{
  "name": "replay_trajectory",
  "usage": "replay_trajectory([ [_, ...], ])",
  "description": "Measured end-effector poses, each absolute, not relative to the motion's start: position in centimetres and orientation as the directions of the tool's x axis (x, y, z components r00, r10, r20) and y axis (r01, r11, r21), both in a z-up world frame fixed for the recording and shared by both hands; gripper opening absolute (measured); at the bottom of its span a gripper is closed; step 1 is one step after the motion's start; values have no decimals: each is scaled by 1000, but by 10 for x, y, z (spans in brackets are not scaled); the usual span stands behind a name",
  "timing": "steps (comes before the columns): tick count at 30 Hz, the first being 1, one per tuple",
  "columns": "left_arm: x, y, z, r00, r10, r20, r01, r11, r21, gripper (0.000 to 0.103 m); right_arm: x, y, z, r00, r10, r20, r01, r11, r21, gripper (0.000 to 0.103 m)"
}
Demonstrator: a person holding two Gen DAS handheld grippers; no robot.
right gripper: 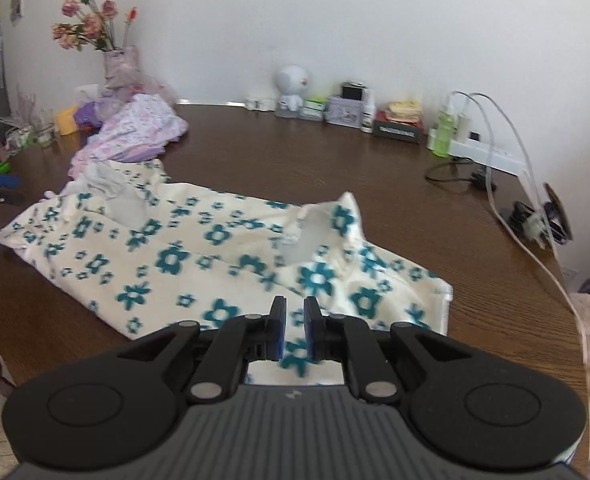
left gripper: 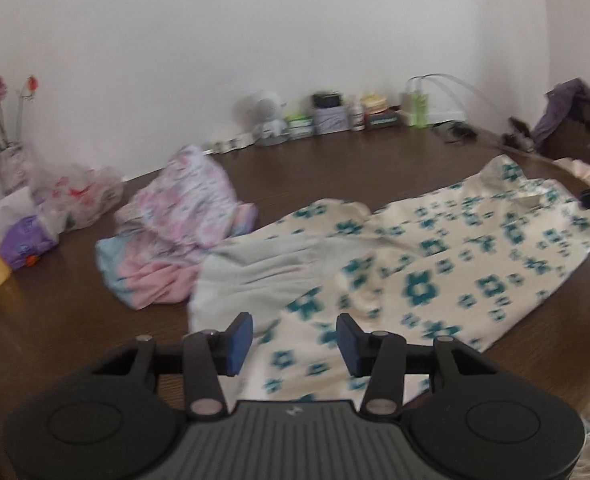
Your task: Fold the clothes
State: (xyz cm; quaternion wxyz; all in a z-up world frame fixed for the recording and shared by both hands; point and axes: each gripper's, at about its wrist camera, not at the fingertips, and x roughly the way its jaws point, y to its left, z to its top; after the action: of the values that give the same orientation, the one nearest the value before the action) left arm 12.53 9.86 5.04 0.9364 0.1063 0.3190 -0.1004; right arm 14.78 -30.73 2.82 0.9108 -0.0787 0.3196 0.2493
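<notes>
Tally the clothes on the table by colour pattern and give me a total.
Cream garment with teal flowers: 1
Pink and lilac floral garments, bunched in a pile: at least 1, exact count unclear
Total: at least 2

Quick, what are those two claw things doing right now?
Left gripper: open, holding nothing, above the floral garment.
Right gripper: fingers nearly together, a narrow gap remains; no cloth visibly pinched.

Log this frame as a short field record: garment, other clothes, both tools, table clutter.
garment: cream cloth with teal flowers, spread on the brown table, partly folded over itself
other clothes: pink and lilac floral pile, lying beside it
left tool: open, over the garment's near edge, gripping nothing
right tool: fingers close with a narrow gap, cloth seen between; grip unclear
clutter: flower vase, white figurine, power strip
</notes>
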Motion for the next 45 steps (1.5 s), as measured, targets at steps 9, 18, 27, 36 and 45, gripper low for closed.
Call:
replay_trajectory([
  [9, 163, 2, 8, 687, -320, -653, 465, 884, 55, 45, 143, -209, -6, 606, 525, -598, -690, 721, -66, 42],
  [18, 156, 56, -4, 695, -236, -679, 360, 932, 45, 40, 154, -296, -16, 637, 438, -634, -607, 792, -63, 44],
  [27, 133, 126, -2, 717, -79, -692, 145, 989, 37, 44, 154, -361, -17, 665, 411, -623, -507, 862, 27, 23],
  [36, 129, 132, 4, 725, -57, -686, 131, 990, 55, 44, 146, -358, -17, 697, 363, -619, -458, 889, 6, 27],
  [45, 122, 146, -1, 734, -59, -676, 140, 988, 65, 47, 149, -361, -26, 715, 310, -627, -358, 932, 53, 46],
])
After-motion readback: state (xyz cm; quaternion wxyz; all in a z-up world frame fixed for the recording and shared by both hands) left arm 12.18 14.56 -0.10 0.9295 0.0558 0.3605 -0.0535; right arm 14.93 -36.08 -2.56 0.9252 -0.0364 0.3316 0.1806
